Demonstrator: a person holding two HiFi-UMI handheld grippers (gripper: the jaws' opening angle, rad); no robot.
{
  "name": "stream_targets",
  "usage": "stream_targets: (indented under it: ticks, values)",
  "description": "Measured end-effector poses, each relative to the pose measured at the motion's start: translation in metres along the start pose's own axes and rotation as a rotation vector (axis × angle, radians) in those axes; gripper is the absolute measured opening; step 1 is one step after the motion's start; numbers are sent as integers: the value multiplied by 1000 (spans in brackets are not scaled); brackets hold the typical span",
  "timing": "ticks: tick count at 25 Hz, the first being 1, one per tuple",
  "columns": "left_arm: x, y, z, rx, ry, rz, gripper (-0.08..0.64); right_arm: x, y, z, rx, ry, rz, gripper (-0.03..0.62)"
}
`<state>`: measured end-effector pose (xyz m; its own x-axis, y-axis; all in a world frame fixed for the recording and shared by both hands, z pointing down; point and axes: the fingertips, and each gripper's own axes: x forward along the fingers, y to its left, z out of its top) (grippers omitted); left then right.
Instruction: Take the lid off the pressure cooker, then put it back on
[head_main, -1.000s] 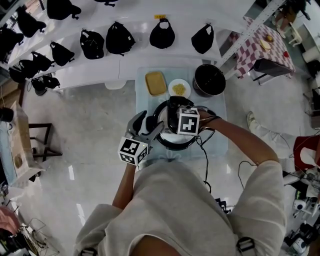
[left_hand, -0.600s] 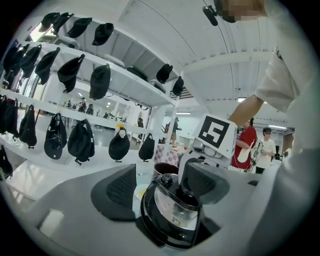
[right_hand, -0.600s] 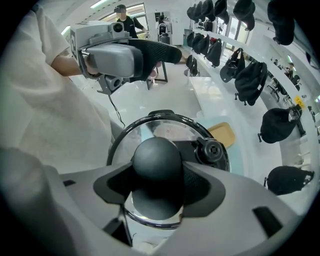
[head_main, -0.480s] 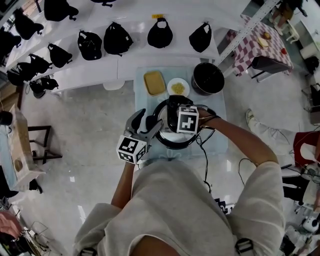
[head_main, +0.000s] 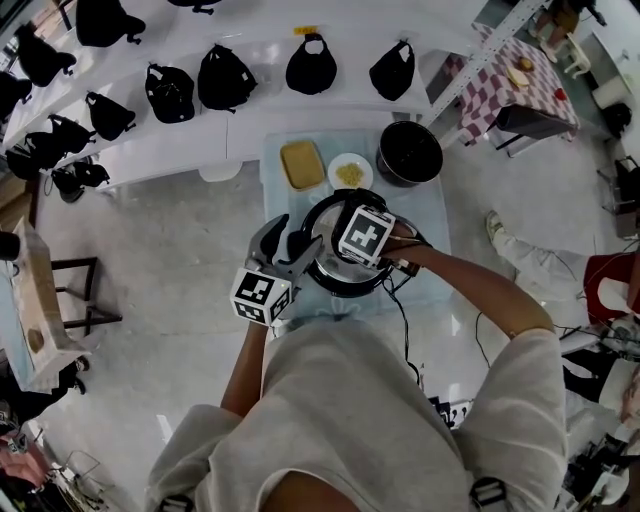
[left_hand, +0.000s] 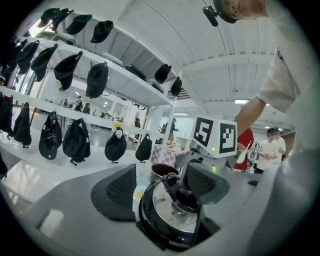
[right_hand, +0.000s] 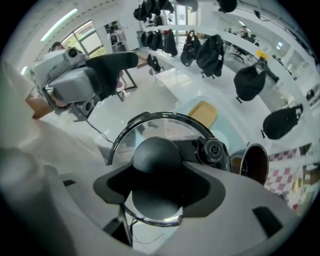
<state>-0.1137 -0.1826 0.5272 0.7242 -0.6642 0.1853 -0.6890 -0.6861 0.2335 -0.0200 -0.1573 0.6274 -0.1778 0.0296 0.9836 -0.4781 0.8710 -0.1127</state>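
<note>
Pressure cooker (head_main: 332, 284) sits mid-table on the pale blue table (head_main: 432, 250), glass lid (right_hand: 150, 127) on top. The right gripper (right_hand: 156, 187) points down over it, jaws spread wide yet clamped on the lid's black knob (right_hand: 156, 150). The left gripper (left_hand: 165, 187) sits at the cooker's left rim, jaws wide apart, gripping nothing.

Far side, left to right:
- a yellow tray (head_main: 302, 165)
- a white bowl (head_main: 350, 172) of yellow food
- a black pot (head_main: 409, 153) (inside too dark to read)

Black-and-white square markers show on the right gripper's cube (head_main: 365, 235).
</note>
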Motion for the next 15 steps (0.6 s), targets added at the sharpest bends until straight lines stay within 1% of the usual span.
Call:
stream_targets:
  ticks: [1,2,3,5,8,12,15]
  values:
    - [1,-1,0,-1,2,-4,318,-1,-3,-5,51,15,-17,270]
    - [3,-2,-1,-1,3,-8,318,-2,-4,-6,81,20,-26,270]
    - [4,-4,-1,0,3,-13,318,-1,-4,-3,84,7,-26,270]
    - [6,-5,0,2,2,-19,318,2,-2,5,61,-23,-17,270]
    - [7,-3,0,3,3,-20,318,-1,-4,-2,71,10,-32,270]
    - [8,-2,1,4,3,-21,318,3,-1,8,36,-41,-10,270]
    - [9,-3,2,8,6,-23,318,0,0,4,47,-25,-14,270]
